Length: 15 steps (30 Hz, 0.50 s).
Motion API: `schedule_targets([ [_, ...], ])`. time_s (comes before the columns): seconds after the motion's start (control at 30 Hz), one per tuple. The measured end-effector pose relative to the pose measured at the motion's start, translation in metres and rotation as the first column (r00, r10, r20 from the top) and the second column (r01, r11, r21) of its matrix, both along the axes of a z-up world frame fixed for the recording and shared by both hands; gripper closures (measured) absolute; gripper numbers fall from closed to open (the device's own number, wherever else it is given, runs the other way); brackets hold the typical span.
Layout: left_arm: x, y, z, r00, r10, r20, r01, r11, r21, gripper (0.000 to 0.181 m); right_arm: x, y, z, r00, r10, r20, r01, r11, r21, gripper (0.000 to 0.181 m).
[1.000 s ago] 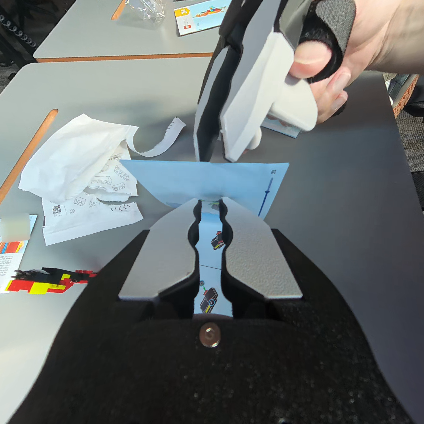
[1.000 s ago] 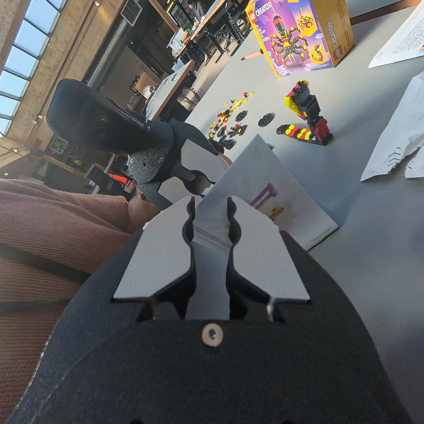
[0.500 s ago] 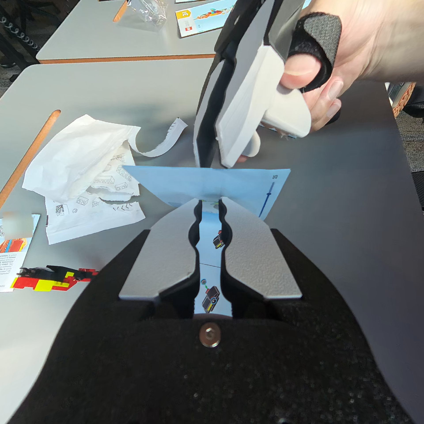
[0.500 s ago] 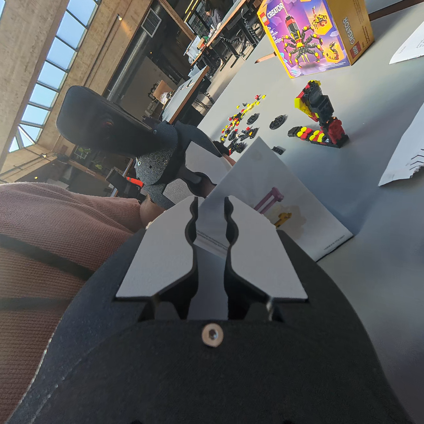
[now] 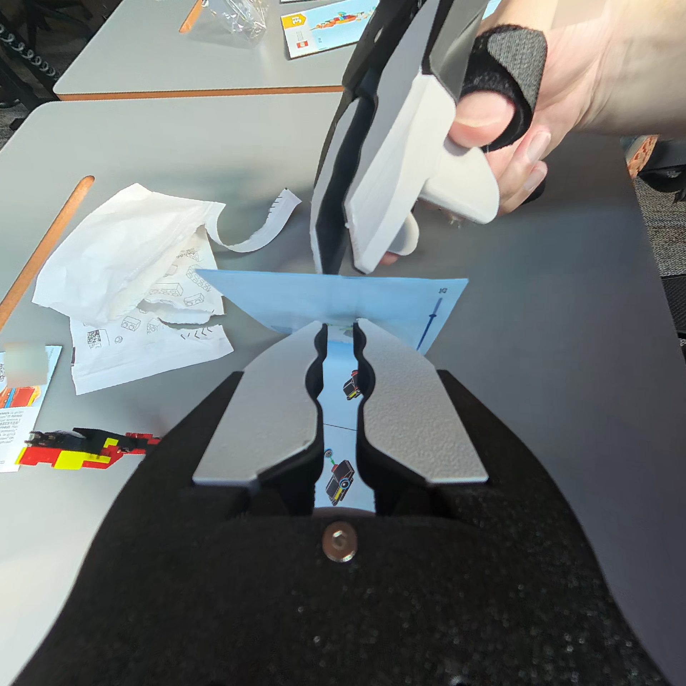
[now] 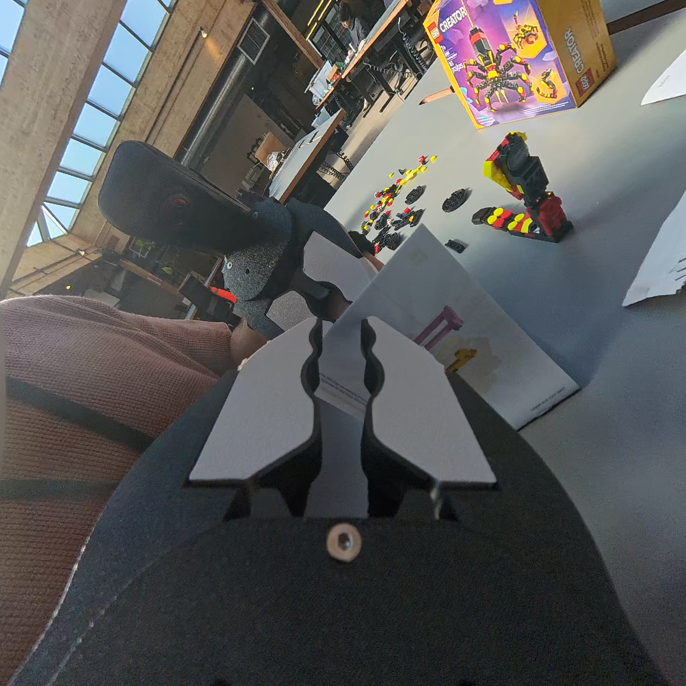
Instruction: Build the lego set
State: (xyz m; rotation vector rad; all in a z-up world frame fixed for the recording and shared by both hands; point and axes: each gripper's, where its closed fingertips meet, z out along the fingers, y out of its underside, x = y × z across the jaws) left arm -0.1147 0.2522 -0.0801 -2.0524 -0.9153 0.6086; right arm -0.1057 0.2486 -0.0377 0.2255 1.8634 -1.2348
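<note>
Midway, seemingly: red-black-yellow brick model (image 6: 519,200) part-built on grey surface (image 6: 612,464), loose small bricks (image 6: 389,208) unplaced. Left gripper (image 5: 339,326) and right gripper (image 6: 339,324), jaws narrowly spread, flank blue instruction booklet (image 5: 334,300); pinch unclear.

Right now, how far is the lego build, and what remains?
Partly done: a red, black and yellow assembly stands on the table. In hand: the left gripper and right gripper meet a raised instruction booklet page; whether the jaws pinch it is unclear. Left: many loose pieces lie unattached.

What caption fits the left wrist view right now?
Both claws, left and right, meet at a raised instruction booklet page above the grey table.
</note>
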Motion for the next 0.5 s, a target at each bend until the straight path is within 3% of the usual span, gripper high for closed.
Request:
schedule_targets([
  [0.17,0.0003,-0.0006,0.0003,1.000,0.001,0.000,-0.001,1.000,0.003,0.168,-0.0005,-0.0005,-0.0004,1.000,-0.003,-0.004,0.003,1.000,-0.003,0.170],
  [0.5,0.0008,0.0001,0.0004,1.000,-0.003,0.003,0.003,1.000,0.006,0.169,0.0003,-0.0010,-0.0016,1.000,0.003,-0.004,-0.003,1.000,0.003,0.166],
])
